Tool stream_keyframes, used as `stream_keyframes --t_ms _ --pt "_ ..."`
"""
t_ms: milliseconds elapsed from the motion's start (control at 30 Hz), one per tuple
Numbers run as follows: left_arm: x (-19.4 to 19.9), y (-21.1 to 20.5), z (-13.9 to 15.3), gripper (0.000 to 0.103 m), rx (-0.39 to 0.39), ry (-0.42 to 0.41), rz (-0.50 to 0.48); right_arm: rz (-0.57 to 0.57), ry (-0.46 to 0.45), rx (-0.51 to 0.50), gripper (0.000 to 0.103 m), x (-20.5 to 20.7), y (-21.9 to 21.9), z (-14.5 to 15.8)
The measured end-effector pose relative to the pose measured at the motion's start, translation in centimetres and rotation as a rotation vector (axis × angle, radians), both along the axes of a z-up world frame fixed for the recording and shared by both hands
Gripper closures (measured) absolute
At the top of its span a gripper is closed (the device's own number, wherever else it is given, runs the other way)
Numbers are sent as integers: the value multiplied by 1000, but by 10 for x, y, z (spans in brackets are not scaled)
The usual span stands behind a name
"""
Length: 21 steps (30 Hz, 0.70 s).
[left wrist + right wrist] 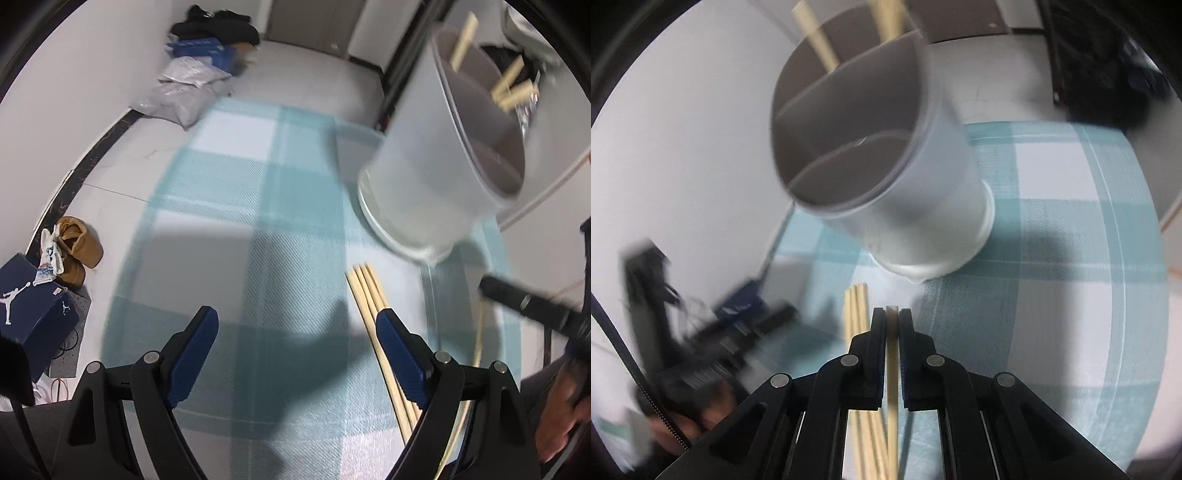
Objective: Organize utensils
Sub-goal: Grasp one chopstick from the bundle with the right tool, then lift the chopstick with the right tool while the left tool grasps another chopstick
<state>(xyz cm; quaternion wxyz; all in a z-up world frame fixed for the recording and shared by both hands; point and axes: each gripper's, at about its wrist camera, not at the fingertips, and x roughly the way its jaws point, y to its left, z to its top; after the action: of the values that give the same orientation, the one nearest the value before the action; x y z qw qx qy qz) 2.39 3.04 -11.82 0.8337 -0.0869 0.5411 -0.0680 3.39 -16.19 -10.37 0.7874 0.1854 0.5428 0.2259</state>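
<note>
Left wrist view: my left gripper (pixel 295 354) hangs wide open over the teal checked cloth (pixel 221 221), nothing between its blue pads (pixel 192 354). A bundle of chopsticks (pixel 364 291) lies on the cloth, running under my right-hand pad. Beyond them stands the grey holder (pixel 424 177), a few chopsticks already poking out of its far compartments. My right gripper (pixel 524 302) cuts in from the right edge, blurred, a hand (pixel 565 406) below it.

On the floor to the left sit a blue shoebox (pixel 26 306) with a white jumping-figure logo, tan shoes (pixel 79 247), and farther back grey bags (pixel 177 96) and a blue box; its print is too blurred to read. The cloth between my pads and the holder lies open.

Right wrist view: my right gripper (pixel 892 314) is clamped on one chopstick (pixel 892 369), tip just past the fingertips. The loose chopsticks (pixel 856 314) lie just left of it, and the holder (pixel 886 155) stands right ahead, its nearest compartment empty. Dark gear (pixel 701 332) blurs at the left.
</note>
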Motion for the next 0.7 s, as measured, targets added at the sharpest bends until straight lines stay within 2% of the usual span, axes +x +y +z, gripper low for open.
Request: stream_keyframes --t_ms 133,300,433,700 --pt "-2 -10 -7 18 27 39 -31 -72 23 92 97 -4 -27 -7" --pt "-3 -20 -8 18 116 42 -54 -153 48 173 97 -4 -44 -12" --pt "-7 -25 -10 17 170 34 -64 -194 18 177 97 -6 -55 -4" --pt "8 -21 -12 17 165 101 -8 -176 -58 178 97 -12 -60 18"
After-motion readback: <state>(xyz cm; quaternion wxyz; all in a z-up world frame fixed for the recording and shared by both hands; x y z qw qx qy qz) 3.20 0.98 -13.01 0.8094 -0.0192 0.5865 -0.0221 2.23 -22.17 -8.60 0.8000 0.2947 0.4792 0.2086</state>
